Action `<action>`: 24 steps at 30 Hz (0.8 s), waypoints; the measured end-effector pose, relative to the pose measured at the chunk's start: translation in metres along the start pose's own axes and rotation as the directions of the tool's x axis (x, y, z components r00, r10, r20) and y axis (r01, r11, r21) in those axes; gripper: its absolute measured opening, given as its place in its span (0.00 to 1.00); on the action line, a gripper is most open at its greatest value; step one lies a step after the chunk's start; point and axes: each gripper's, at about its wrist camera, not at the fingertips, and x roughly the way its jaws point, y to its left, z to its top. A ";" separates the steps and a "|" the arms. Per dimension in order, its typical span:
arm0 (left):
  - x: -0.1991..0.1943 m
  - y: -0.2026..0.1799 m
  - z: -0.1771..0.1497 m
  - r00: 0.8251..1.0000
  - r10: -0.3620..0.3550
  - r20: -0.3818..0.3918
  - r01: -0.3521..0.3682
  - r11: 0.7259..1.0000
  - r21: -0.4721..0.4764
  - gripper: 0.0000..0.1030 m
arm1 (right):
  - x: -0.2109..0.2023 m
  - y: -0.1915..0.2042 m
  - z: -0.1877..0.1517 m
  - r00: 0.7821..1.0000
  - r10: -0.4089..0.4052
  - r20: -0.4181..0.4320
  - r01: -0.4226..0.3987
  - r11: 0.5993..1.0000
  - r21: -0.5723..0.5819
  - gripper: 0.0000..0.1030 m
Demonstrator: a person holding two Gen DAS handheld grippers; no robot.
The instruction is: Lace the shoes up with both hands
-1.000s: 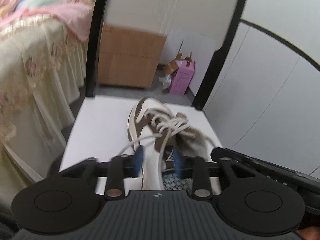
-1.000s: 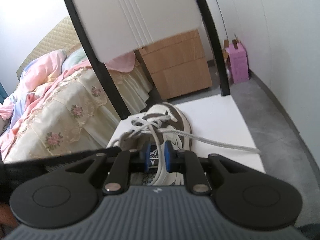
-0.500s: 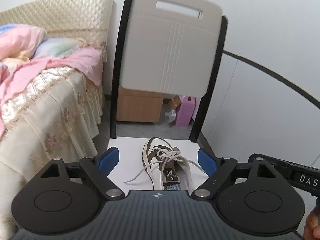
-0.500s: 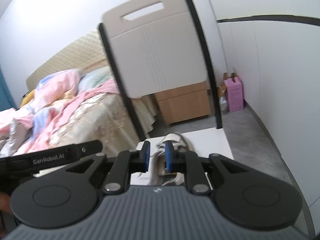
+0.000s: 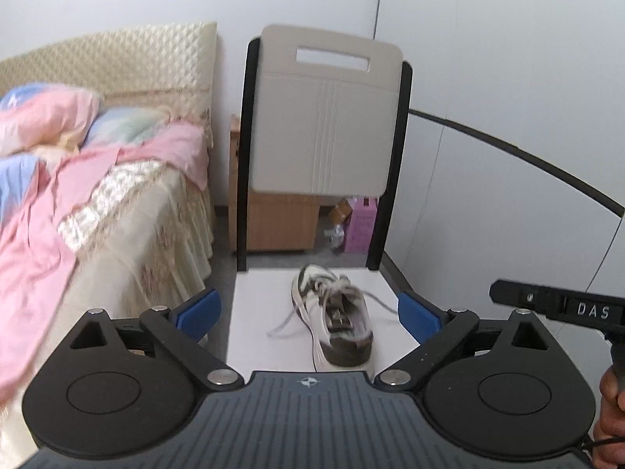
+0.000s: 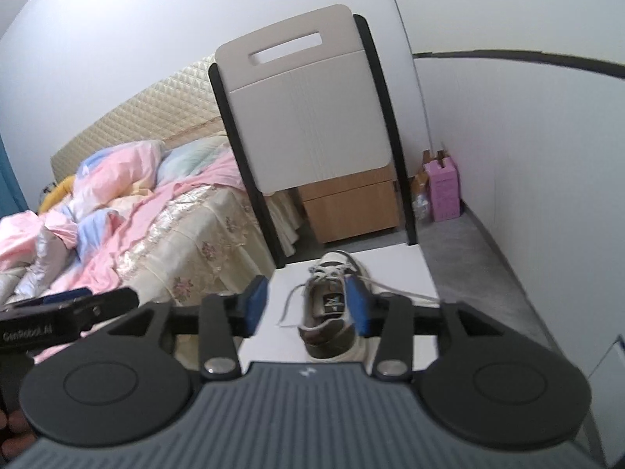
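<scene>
Both grippers have pulled back and up off the shoe since a second ago. Left gripper [image 5: 308, 308]: jaws opening to full spread, nothing between. Right gripper [image 6: 306, 303]: jaws opening, empty too. The brown-and-white lace-up sneaker [image 5: 332, 318] sits mid-seat on the white folding chair [image 5: 254, 312], heel toward the front edge, grey laces [image 5: 289, 314] trailing loose both sides, probably released. Right view alone shows the lace [image 6: 394, 291] running to the seat's right edge; left view shows the other hand [image 5: 609, 414].

Black tongs [image 5: 308, 308], blue pads [image 5: 197, 308], silver screws
</scene>
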 end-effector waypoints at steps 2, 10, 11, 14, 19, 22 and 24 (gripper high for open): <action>0.000 -0.003 -0.004 1.000 0.008 -0.006 -0.008 1.000 0.029 0.95 | -0.003 0.001 -0.003 1.000 -0.003 0.004 0.003 1.000 -0.014 0.63; 0.010 -0.005 -0.009 0.998 0.053 0.022 -0.053 0.998 0.029 0.96 | 0.001 0.006 -0.006 1.000 -0.016 0.005 0.016 0.995 -0.095 0.72; 0.012 -0.005 -0.009 0.998 0.061 0.026 -0.062 0.998 0.028 0.96 | 0.004 0.005 -0.007 1.000 -0.023 0.003 0.023 0.995 -0.094 0.75; 0.017 -0.005 -0.010 0.997 0.079 0.028 -0.080 0.996 0.032 0.98 | 0.009 0.000 -0.011 0.999 -0.033 0.011 0.034 0.997 -0.064 0.86; 0.022 -0.005 -0.012 0.998 0.066 0.011 -0.066 0.997 0.034 0.99 | 0.018 -0.002 -0.017 0.999 -0.046 -0.017 0.045 0.998 -0.047 0.91; 0.024 -0.005 -0.010 0.997 0.070 0.016 -0.070 0.997 0.033 0.99 | 0.022 -0.003 -0.018 0.998 -0.062 -0.012 0.061 0.997 -0.041 1.00; 0.025 -0.004 -0.009 0.997 0.075 0.017 -0.076 0.997 0.025 0.99 | 0.026 -0.004 -0.017 0.997 -0.071 -0.016 0.070 0.997 -0.031 1.00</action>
